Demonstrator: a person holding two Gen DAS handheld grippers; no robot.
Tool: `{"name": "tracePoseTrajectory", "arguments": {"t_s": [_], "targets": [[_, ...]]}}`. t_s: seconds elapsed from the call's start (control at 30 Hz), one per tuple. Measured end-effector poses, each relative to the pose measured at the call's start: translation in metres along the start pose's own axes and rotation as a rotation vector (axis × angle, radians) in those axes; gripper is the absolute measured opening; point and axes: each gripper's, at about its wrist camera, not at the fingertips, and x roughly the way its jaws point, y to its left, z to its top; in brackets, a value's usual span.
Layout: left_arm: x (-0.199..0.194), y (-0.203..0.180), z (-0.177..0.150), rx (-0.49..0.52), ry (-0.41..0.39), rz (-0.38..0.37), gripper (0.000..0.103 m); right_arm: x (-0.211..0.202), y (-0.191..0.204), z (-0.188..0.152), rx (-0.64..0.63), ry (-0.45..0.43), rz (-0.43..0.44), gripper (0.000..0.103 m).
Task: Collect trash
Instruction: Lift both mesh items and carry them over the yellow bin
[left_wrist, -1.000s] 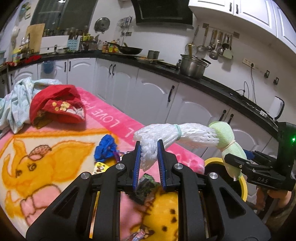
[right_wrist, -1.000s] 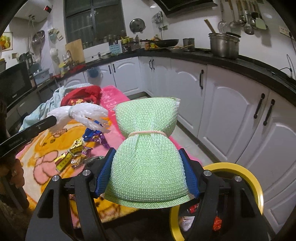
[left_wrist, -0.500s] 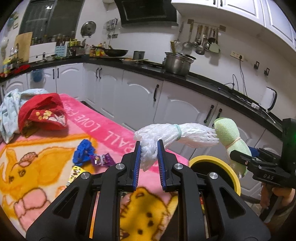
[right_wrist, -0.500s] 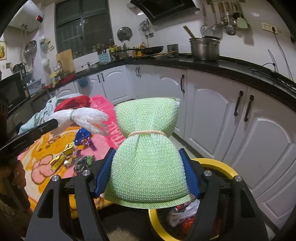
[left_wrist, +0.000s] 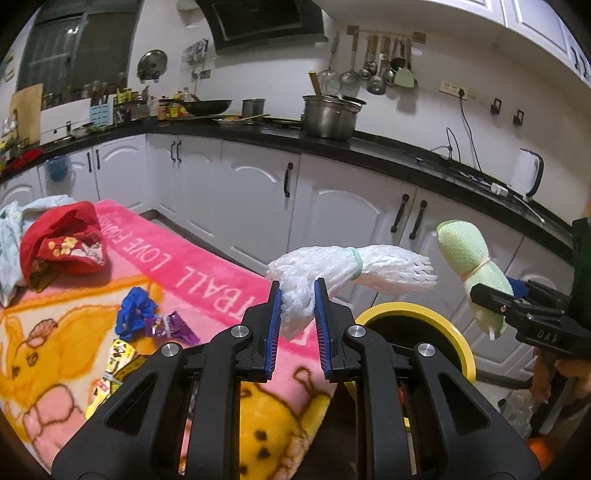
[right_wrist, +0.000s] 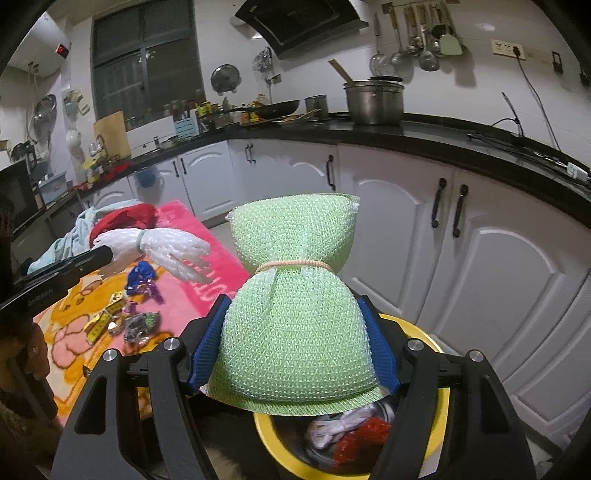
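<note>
My left gripper (left_wrist: 296, 295) is shut on one end of a white foam net sleeve (left_wrist: 351, 267) tied with a pale band; the sleeve sticks out to the right over the table's edge. My right gripper (right_wrist: 293, 325) is shut on a green foam net sleeve (right_wrist: 295, 291) bound with an orange rubber band. Both views show a yellow-rimmed trash bin (left_wrist: 424, 321) (right_wrist: 441, 402) below and ahead, with white and red trash inside. In the left wrist view the right gripper (left_wrist: 495, 295) holds the green sleeve (left_wrist: 465, 251) above the bin's right side.
A pink and yellow cartoon blanket (left_wrist: 66, 350) covers the table, with a blue wrapper (left_wrist: 135, 312), a purple wrapper (left_wrist: 171, 325) and yellow packets (left_wrist: 118, 363) on it. Red cloth (left_wrist: 62, 240) lies at its far end. White kitchen cabinets (left_wrist: 332, 218) stand behind the bin.
Both grippers have swung right, away from the table toward the bin, each with its sleeve in it. The bin's opening now sits under the green sleeve in the right wrist view.
</note>
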Motion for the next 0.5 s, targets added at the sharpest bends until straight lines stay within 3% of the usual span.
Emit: {"name": "tracePoseTrajectory", "arguments": {"t_s": [0.5], "targets": [[0.035, -0.05, -0.011, 0.109, 0.057, -0.008, 0.012, -0.011, -0.054, -0.025, 0.044, 0.014, -0.103, 0.068]]}}
